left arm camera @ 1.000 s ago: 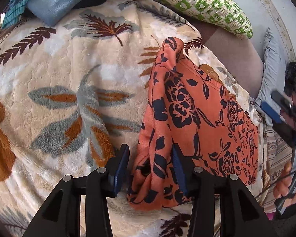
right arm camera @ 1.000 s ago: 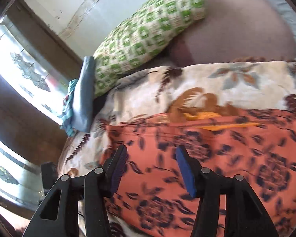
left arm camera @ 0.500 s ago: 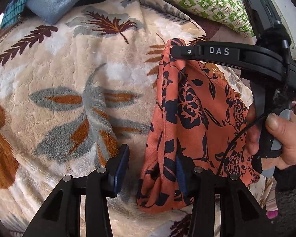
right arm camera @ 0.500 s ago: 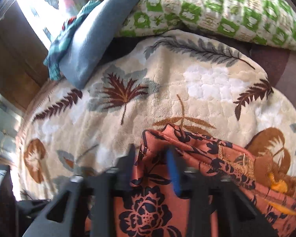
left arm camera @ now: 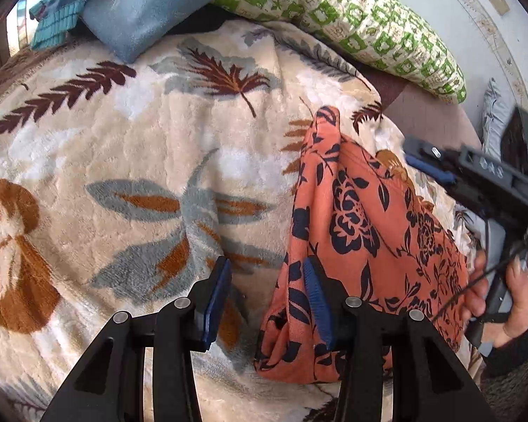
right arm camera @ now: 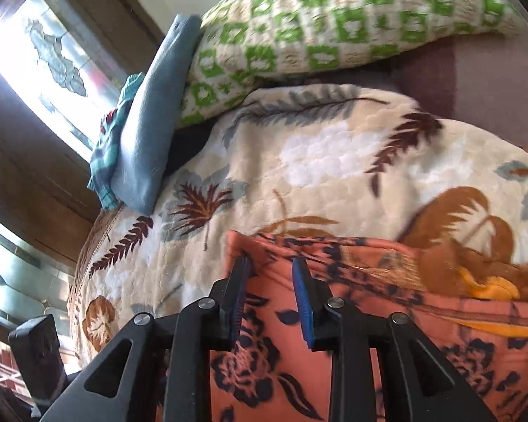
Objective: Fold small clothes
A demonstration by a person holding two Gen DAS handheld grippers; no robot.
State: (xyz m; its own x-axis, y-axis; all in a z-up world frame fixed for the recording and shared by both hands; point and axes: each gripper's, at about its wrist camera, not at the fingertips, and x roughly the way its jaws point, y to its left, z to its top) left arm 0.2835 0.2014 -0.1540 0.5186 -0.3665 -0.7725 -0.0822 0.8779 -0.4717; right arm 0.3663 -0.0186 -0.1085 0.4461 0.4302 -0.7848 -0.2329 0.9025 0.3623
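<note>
- While the orange floral garment [left arm camera: 366, 232] is lying on the leaf blanket [left arm camera: 130, 161], my left tongs [left arm camera: 269, 302] are gaping, right pad touching its edge.
- My right tongs [right arm camera: 272, 299] are hovering apart over its top hem.

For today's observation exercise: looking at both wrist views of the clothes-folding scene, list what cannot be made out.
- Left wrist view: the near corner of the orange floral garment is covered by the right finger of the left tongs.
- Right wrist view: motion blur smears the garment's far edge, so whether the open right tongs touch it cannot be told.
- Both views: the garment's type; it is bunched and runs out of frame.
</note>
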